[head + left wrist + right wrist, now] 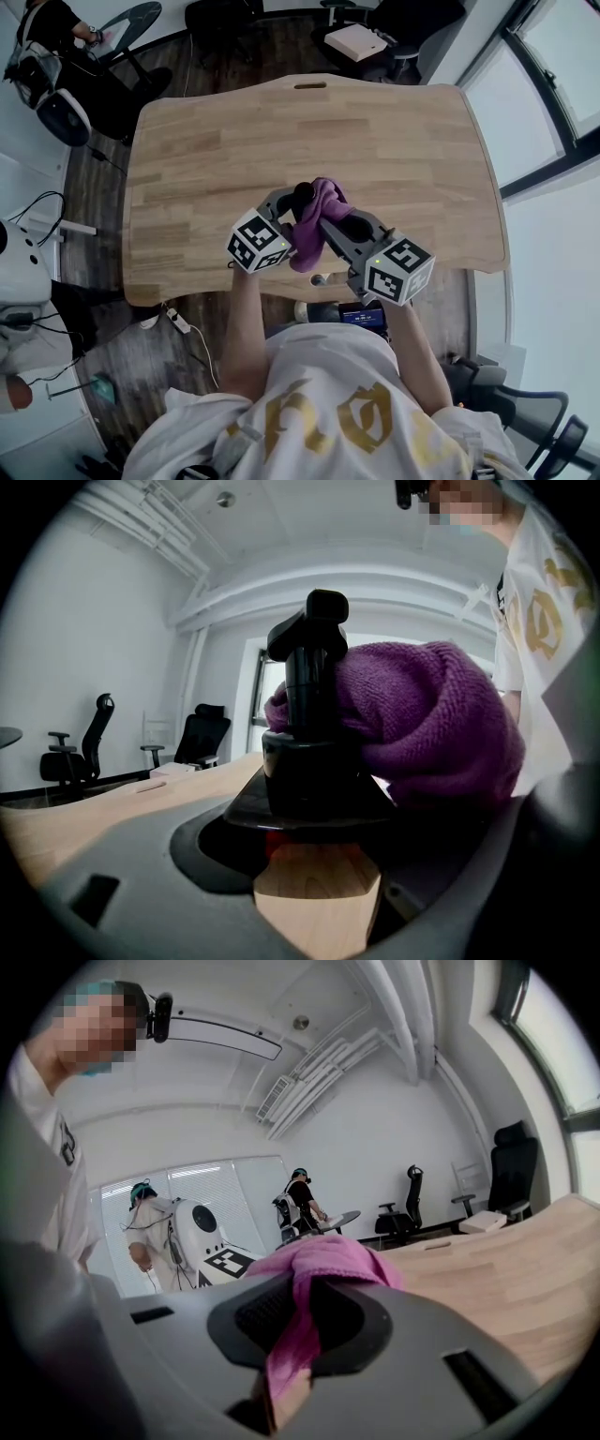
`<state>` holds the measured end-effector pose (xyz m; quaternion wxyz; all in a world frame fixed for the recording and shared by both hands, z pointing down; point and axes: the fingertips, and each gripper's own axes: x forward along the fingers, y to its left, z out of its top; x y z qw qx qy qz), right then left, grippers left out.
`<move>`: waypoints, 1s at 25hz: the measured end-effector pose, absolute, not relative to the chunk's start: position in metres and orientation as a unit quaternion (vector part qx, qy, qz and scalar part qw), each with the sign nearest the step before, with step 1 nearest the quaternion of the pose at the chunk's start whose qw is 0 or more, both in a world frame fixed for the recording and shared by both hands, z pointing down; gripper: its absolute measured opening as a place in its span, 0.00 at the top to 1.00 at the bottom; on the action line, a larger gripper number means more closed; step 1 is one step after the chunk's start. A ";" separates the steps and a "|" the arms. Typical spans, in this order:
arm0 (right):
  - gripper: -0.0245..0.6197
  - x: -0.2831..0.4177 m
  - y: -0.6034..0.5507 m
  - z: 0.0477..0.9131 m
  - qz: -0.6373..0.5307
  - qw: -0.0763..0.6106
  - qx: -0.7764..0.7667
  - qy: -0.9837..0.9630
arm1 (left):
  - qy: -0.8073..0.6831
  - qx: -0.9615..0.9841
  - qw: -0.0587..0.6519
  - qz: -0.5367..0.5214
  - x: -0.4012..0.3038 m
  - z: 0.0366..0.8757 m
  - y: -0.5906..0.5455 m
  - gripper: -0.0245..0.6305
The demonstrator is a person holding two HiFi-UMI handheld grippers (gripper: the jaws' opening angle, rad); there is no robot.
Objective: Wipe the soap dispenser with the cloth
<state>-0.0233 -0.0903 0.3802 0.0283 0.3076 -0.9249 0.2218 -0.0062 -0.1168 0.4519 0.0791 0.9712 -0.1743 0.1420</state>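
A: Where do we find the soap dispenser point(302, 193)?

B: About mid-frame in the head view, over the middle of the wooden table point(206, 150). It is black, and we see only its top there, with both our tools meeting at it.

A: And up close?

B: In the left gripper view it fills the centre, upright in the frame, with the pump head at the top. Our left gripper point(314, 850) has its jaws drawn in against the flared base from both sides. The grey jaws run along the bottom of the frame, and a patch of tabletop shows between them under the base. We cannot tell whether the base touches the table.

A: The cloth?

B: The purple cloth point(431, 719) is bunched against the dispenser's neck below the pump, mostly at the right of that view, with a little showing to the left of the neck. In the head view it drapes over the dispenser's right side and hangs down just beside the left gripper's marker cube point(258, 242).

A: What holds it?

B: Our right gripper point(292, 1326). In its own view the jaws are pinched together on the cloth: a fold runs down through the gap at lower centre, and the rest mounds above them.

A: Anything around us?

B: Black office chairs point(202, 735) at the left of the left gripper view. At the middle left of the right gripper view stand two people point(300, 1199), one of them beside a white rounded machine point(192, 1232).
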 end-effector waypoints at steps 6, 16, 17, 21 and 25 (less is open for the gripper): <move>0.90 -0.008 -0.107 0.373 0.207 0.023 0.332 -0.920 | -0.149 0.976 0.083 0.135 -0.001 0.446 -0.109 0.41; 0.90 0.007 -0.129 0.376 0.197 0.033 0.352 -0.915 | -0.114 0.978 0.084 0.150 0.013 0.447 -0.098 0.41; 0.90 0.008 -0.132 0.377 0.196 0.034 0.352 -0.914 | -0.111 0.979 0.085 0.151 0.014 0.447 -0.098 0.41; 0.90 0.010 -0.143 0.378 0.193 0.044 0.356 -0.913 | -0.098 0.979 0.083 0.156 0.020 0.447 -0.098 0.41; 0.90 0.011 -0.151 0.378 0.189 0.051 0.354 -0.914 | -0.088 0.981 0.080 0.155 0.026 0.444 -0.096 0.41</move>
